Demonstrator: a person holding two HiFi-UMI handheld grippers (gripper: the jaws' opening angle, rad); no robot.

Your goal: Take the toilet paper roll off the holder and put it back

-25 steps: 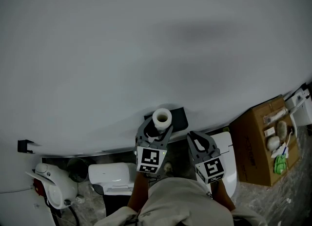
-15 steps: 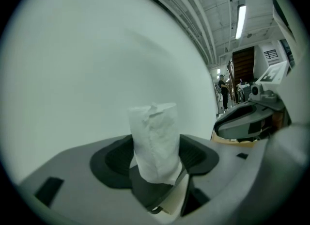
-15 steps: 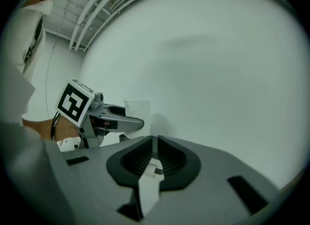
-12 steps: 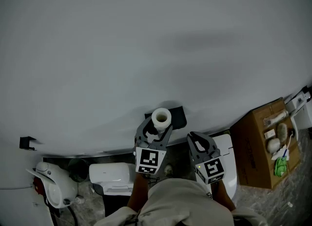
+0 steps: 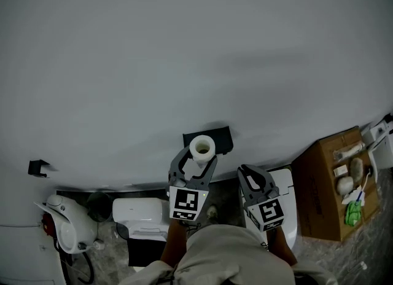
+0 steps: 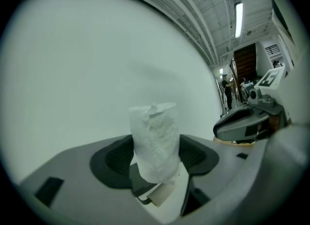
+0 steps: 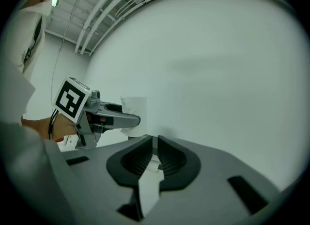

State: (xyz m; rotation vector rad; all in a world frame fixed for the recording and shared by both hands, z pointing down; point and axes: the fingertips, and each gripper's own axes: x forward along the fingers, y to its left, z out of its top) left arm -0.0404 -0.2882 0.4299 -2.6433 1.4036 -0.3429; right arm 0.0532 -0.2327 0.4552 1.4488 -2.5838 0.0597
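- The toilet paper roll (image 5: pixel 202 147) is off its mount and clamped in the left gripper (image 5: pixel 198 158). It stands on end, its cardboard core opening toward the head camera.
- In the left gripper view the jaws stand fairly wide, and both dark pads (image 6: pixel 116 157) press on the sides of the crumpled white roll (image 6: pixel 154 134).
- The black holder (image 5: pixel 220 137) is fixed to the pale wall (image 5: pixel 184 56), just behind the roll. From the head view the roll overlaps the holder's lower left corner, and I cannot tell whether they touch.
- The right gripper (image 5: pixel 247 174) hovers just beside the left one, a little lower in the picture. Its jaws are drawn together to a thin slit with nothing gripped (image 7: pixel 154 153).
- The right gripper view shows the left gripper (image 7: pixel 112 120) side-on, carrying the roll (image 7: pixel 134 115) near the wall.
- Below are a white toilet (image 5: pixel 142 215) and a white toilet lid (image 5: pixel 287 201). An open cardboard box (image 5: pixel 322 188) stands at the right.
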